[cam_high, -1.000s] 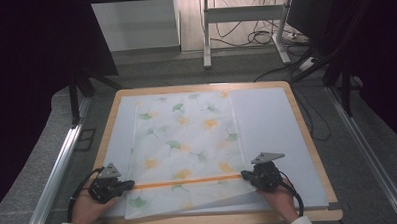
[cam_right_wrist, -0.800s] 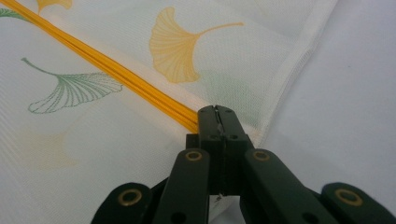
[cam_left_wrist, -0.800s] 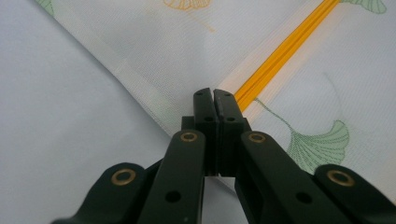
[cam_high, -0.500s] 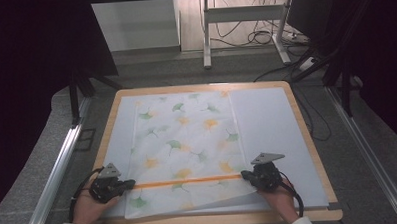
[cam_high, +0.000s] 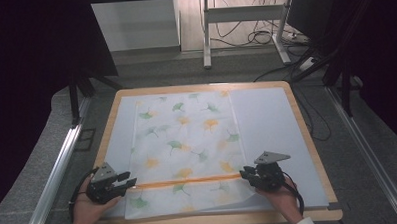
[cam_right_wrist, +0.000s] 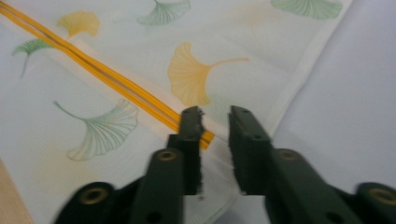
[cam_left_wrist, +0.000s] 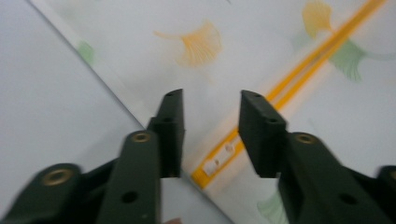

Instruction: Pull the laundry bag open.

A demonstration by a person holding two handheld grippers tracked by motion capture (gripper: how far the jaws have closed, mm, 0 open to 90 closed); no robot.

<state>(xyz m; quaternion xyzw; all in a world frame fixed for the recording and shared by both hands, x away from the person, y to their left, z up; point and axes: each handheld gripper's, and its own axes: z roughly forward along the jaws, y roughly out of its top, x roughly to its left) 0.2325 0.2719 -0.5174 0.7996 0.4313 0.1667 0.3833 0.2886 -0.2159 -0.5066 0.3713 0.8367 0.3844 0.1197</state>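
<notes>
Left gripper [cam_left_wrist: 210, 135] let go, jaws just opening over orange zipper strip [cam_left_wrist: 285, 84] end. Right gripper [cam_right_wrist: 215, 140] same, jaws apart. White leaf-print cloth bag [cam_high: 187, 142] flat on table [cam_high: 307, 133].

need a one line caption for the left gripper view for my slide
Left gripper with jaws open over the orange zipper of a ginkgo-print bag.

No readable text, label, brand, number or sign appeared anywhere; the small white tab on the orange zipper [cam_left_wrist: 219, 161] of the ginkgo-leaf printed pouch [cam_high: 185, 142] was too blurred to read.
</notes>
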